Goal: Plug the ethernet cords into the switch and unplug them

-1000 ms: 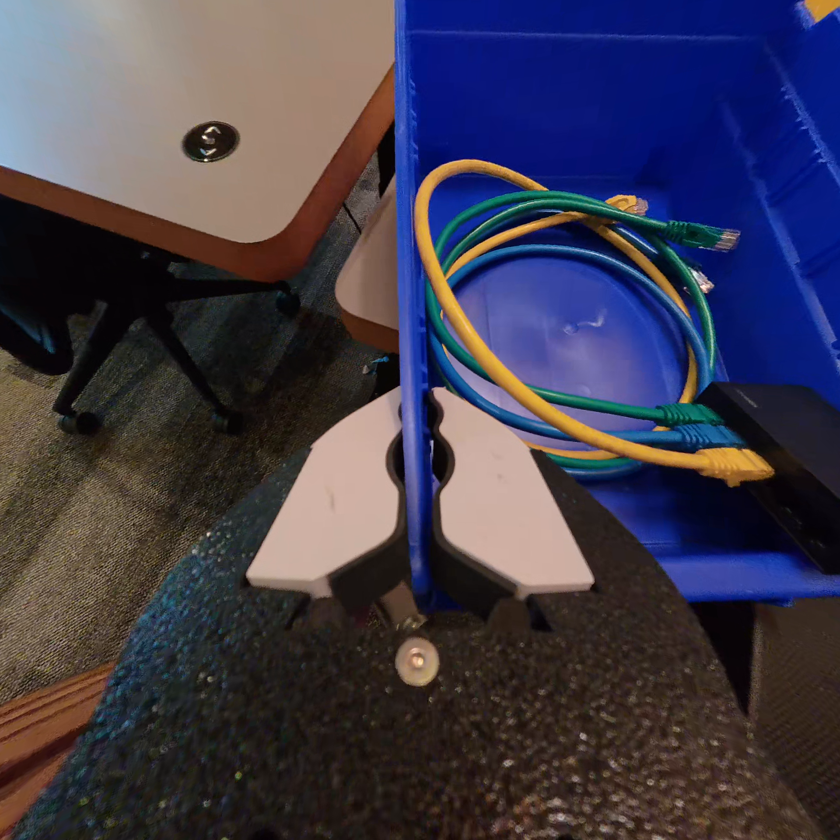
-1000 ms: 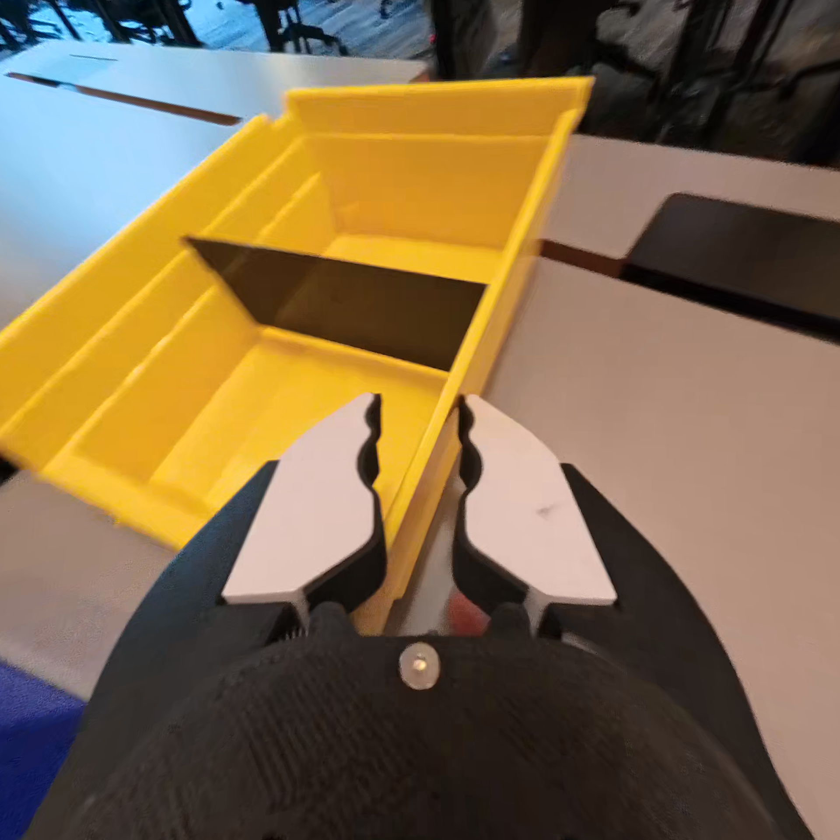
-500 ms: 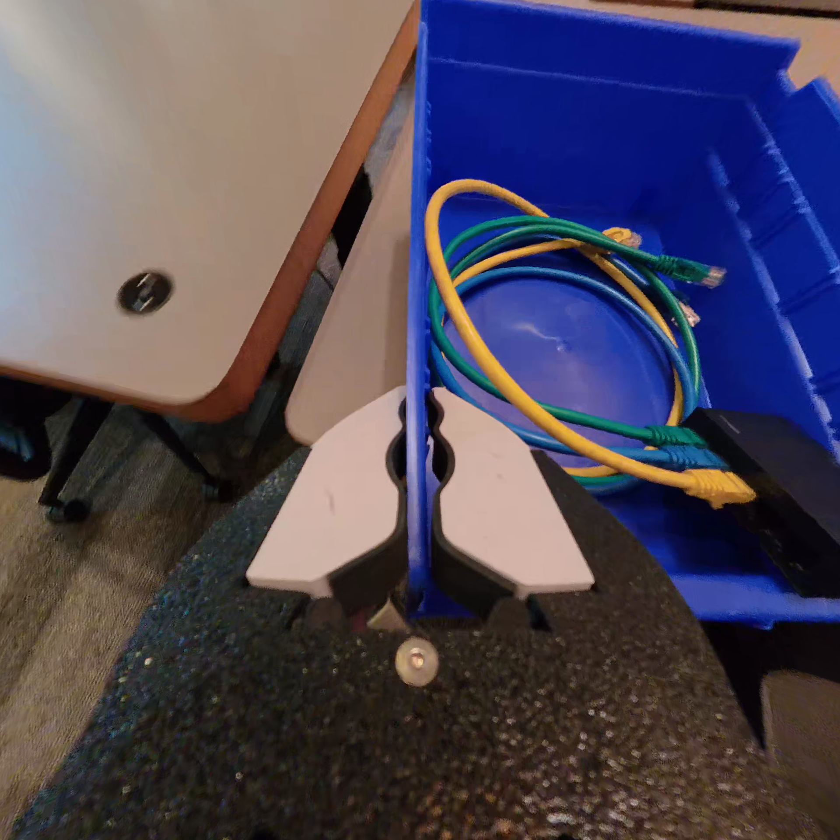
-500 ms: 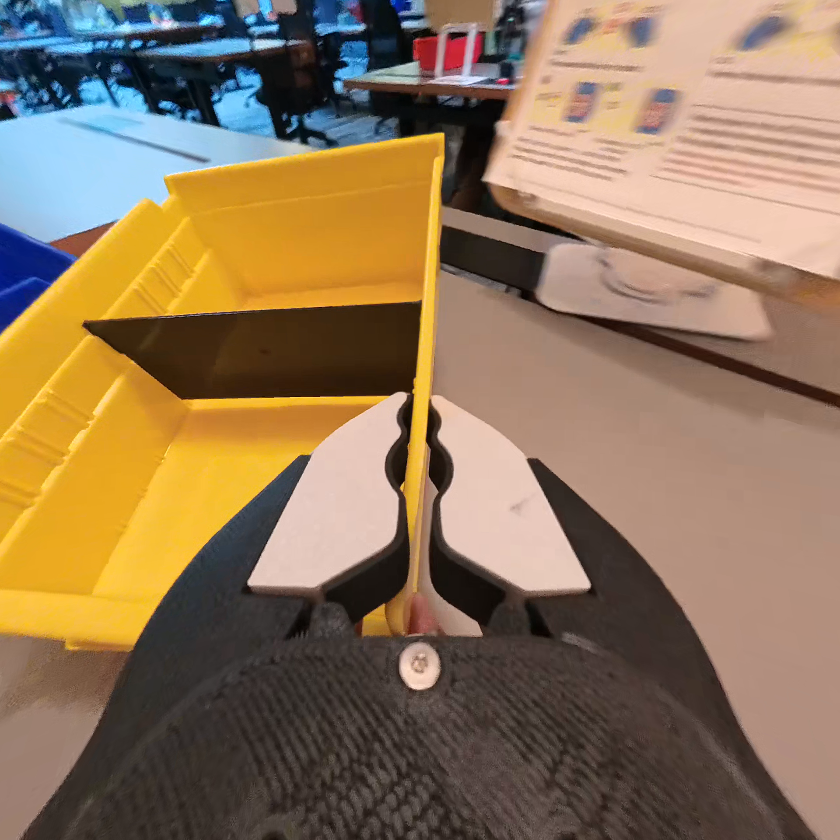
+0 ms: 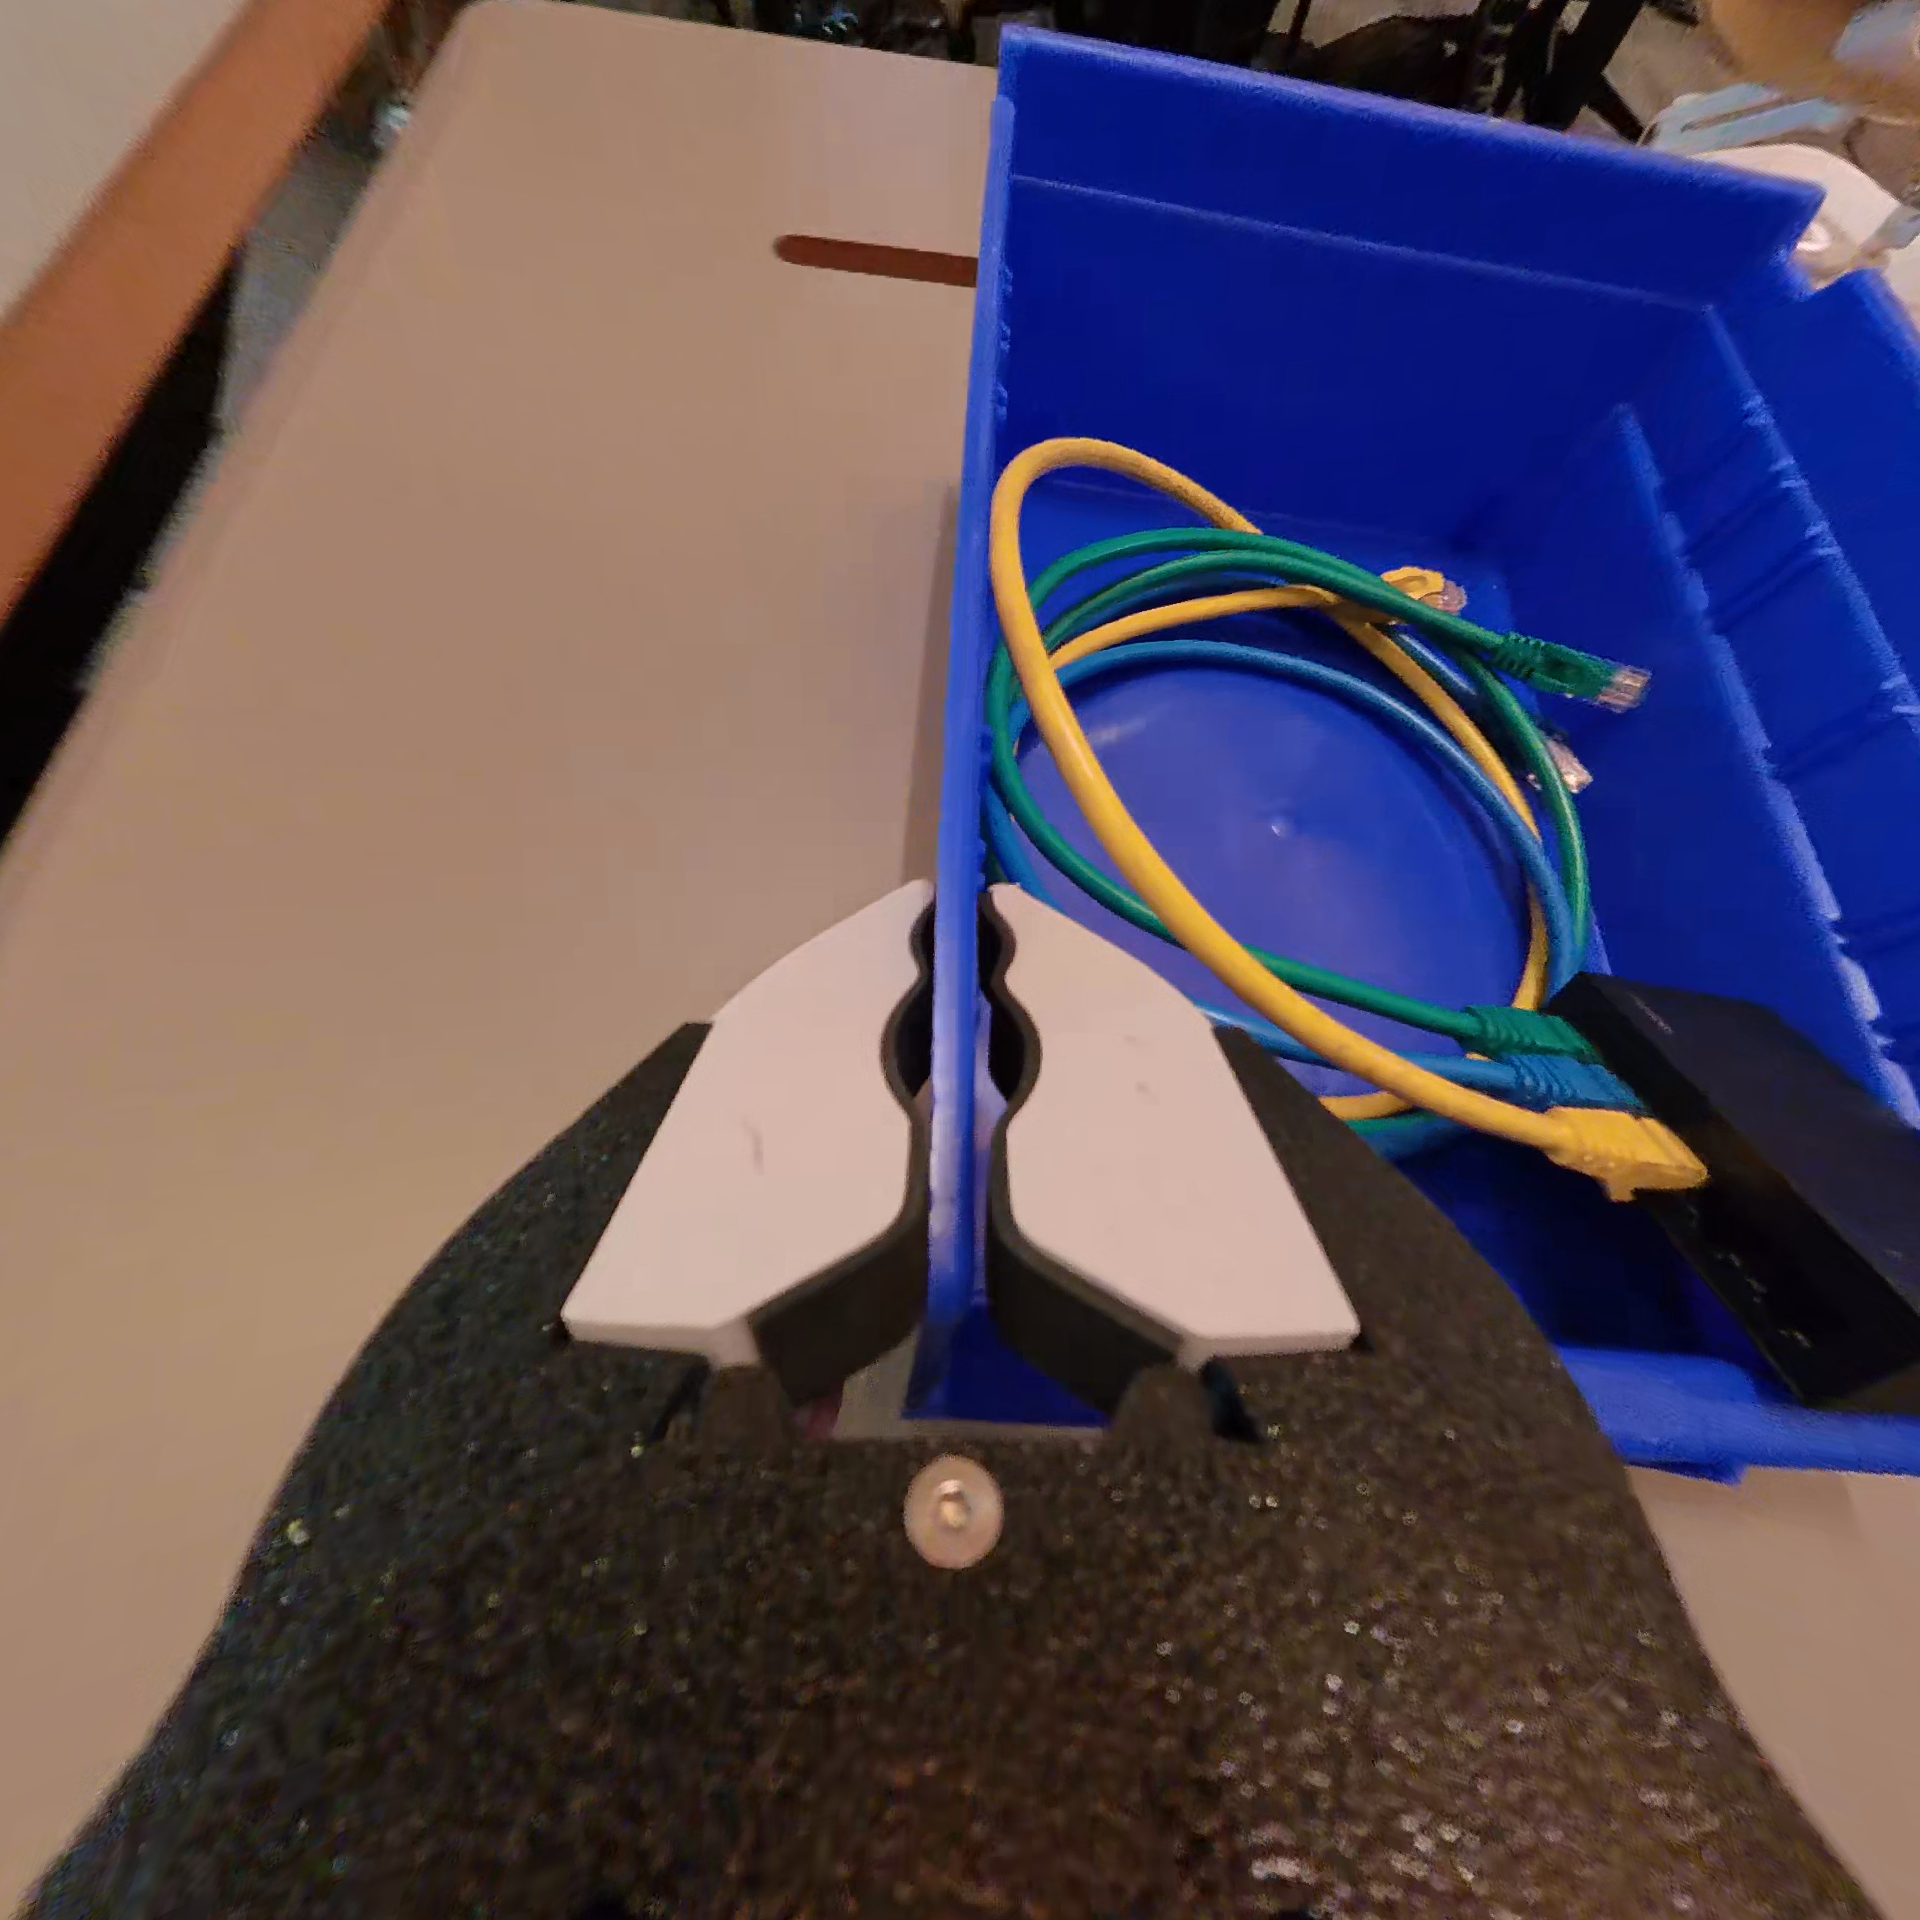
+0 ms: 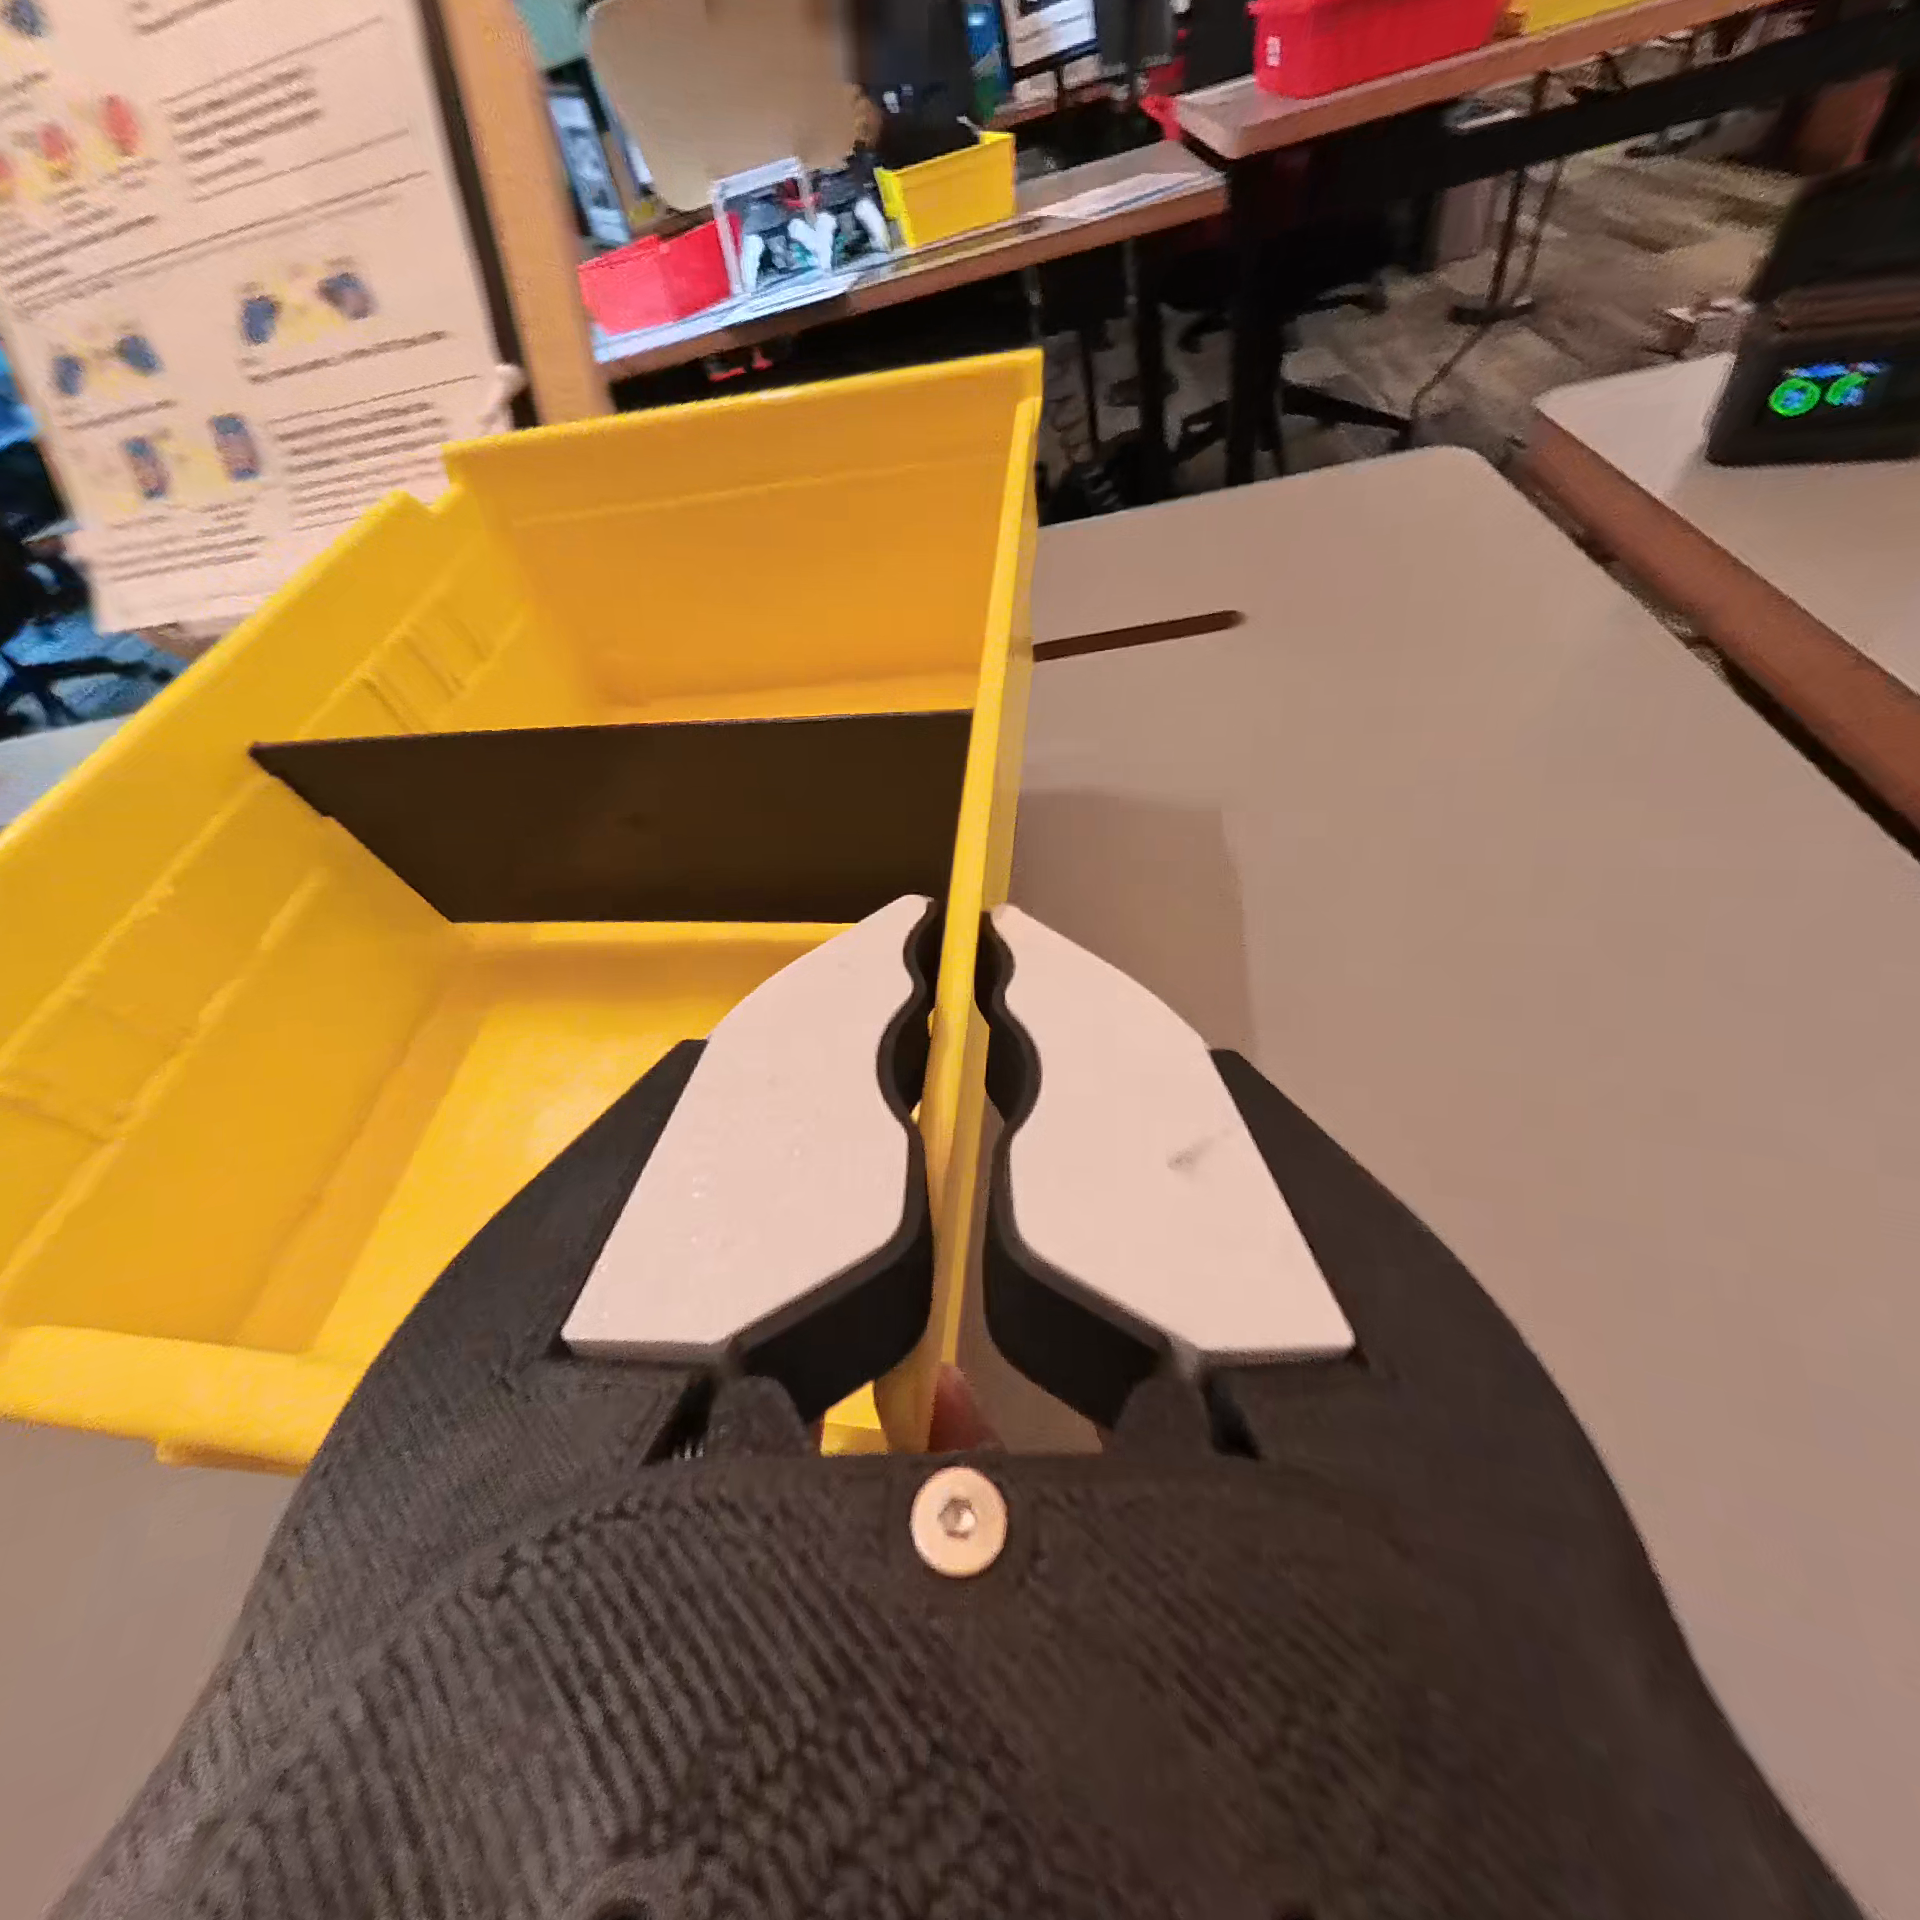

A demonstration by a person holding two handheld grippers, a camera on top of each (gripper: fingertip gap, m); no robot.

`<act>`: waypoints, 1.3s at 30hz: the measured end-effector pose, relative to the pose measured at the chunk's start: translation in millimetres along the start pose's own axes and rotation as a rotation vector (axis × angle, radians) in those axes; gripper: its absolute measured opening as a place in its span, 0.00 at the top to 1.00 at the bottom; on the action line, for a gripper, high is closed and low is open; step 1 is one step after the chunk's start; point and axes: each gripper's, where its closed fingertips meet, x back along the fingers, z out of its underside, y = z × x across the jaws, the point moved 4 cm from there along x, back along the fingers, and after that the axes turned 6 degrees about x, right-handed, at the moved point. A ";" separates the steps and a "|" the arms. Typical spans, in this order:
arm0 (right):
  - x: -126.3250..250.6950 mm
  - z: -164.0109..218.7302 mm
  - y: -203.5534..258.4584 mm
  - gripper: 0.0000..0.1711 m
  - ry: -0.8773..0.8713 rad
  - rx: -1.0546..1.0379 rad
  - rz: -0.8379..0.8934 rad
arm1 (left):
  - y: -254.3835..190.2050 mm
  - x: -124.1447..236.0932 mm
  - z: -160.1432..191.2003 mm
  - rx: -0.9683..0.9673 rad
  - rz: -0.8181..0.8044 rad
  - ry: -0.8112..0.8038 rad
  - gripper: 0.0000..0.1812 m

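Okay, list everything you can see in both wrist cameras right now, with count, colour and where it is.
blue bin: one, blue, on the grey table, its left wall clamped.
ethernet cords: three, yellow, green, blue, coiled in the blue bin, one end of each at the switch.
switch: one, black, near right corner of the blue bin.
yellow bin: one, yellow, on the table, its right wall clamped.
divider: one, black, across the yellow bin.
table: grey top, under both bins.
poster: one, pale, behind the yellow bin.
background bins: red and yellow, on far tables.
left hand-held gripper: shut on the blue bin wall.
right hand-held gripper: shut on the yellow bin wall.
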 end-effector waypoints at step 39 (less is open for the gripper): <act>32.7 -35.0 122.2 0.35 -0.052 0.260 -0.289 | -100.2 10.8 -17.4 -1.064 0.135 0.043 0.70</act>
